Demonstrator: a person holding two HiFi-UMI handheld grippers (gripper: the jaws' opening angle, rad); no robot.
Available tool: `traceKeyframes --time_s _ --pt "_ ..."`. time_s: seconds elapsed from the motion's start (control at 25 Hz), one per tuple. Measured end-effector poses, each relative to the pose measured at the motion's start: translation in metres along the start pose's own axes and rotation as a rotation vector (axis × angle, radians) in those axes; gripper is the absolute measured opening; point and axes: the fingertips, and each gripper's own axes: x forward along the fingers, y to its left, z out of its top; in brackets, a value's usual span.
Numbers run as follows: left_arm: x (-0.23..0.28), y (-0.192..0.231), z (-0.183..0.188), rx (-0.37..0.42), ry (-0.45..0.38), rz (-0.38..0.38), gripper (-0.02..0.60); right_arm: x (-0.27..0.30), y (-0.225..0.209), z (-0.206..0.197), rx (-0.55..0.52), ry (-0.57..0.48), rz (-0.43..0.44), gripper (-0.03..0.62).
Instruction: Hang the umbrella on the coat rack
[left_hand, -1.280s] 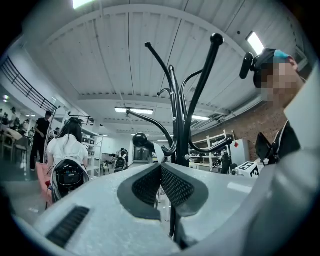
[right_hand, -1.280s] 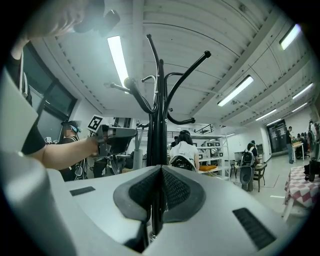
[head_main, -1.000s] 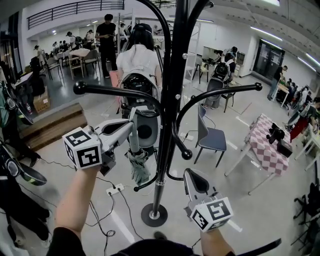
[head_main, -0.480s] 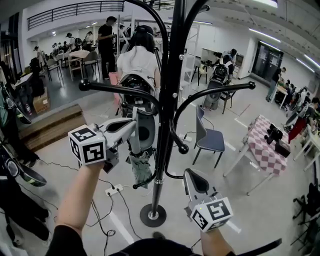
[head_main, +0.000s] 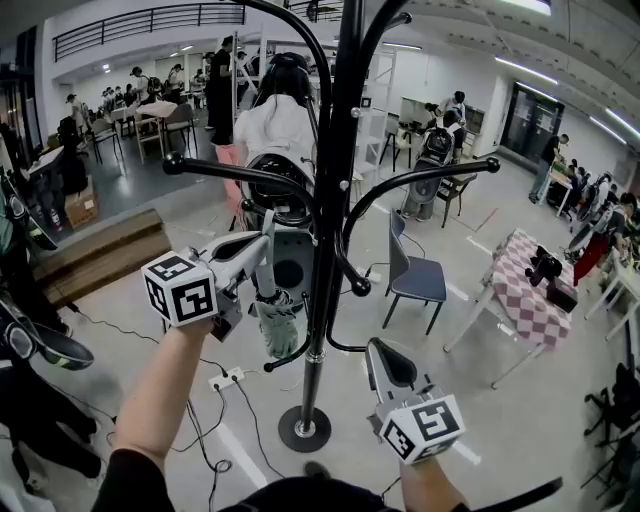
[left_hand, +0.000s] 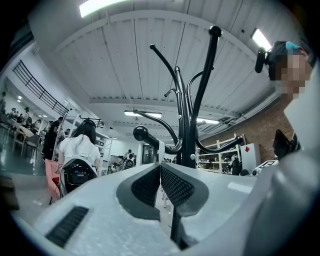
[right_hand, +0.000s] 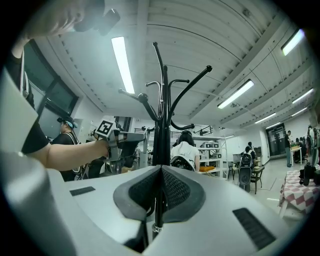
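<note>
The black coat rack (head_main: 326, 200) stands right in front of me, its curved arms ending in ball tips and its round base (head_main: 305, 428) on the floor. My left gripper (head_main: 262, 250) is shut on the white strap (head_main: 270, 240) of the folded grey-green umbrella (head_main: 280, 322), which hangs below the jaws just left of the pole. In the left gripper view the strap (left_hand: 159, 152) rises from the closed jaws toward a ball-tipped arm (left_hand: 141, 134). My right gripper (head_main: 378, 352) is lower right of the pole, shut and empty; its view looks up the rack (right_hand: 159, 125).
A grey chair (head_main: 415, 275) and a checkered table (head_main: 535, 290) stand to the right. A person in white (head_main: 275, 120) sits behind the rack. Cables and a power strip (head_main: 230, 380) lie on the floor at left, near a wooden platform (head_main: 100, 250).
My left gripper has carried the umbrella slightly up and right, closer to the pole. The right gripper has stayed where it was.
</note>
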Motion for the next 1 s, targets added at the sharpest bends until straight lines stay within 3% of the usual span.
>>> traceKeyframes --time_s 0.52,0.84,1.0 --pt "-0.046 -0.009 -0.001 -0.038 -0.080 0.086 0.011 -0.015 0.023 0.001 -0.010 0.012 0.014 0.006" --pt "-0.096 -0.029 -0.015 0.028 -0.049 0.215 0.011 -0.019 0.056 0.003 -0.016 0.028 0.042 0.006" --pt "-0.118 -0.049 -0.022 0.040 -0.053 0.228 0.011 -0.023 0.074 0.003 -0.024 0.036 0.064 0.006"
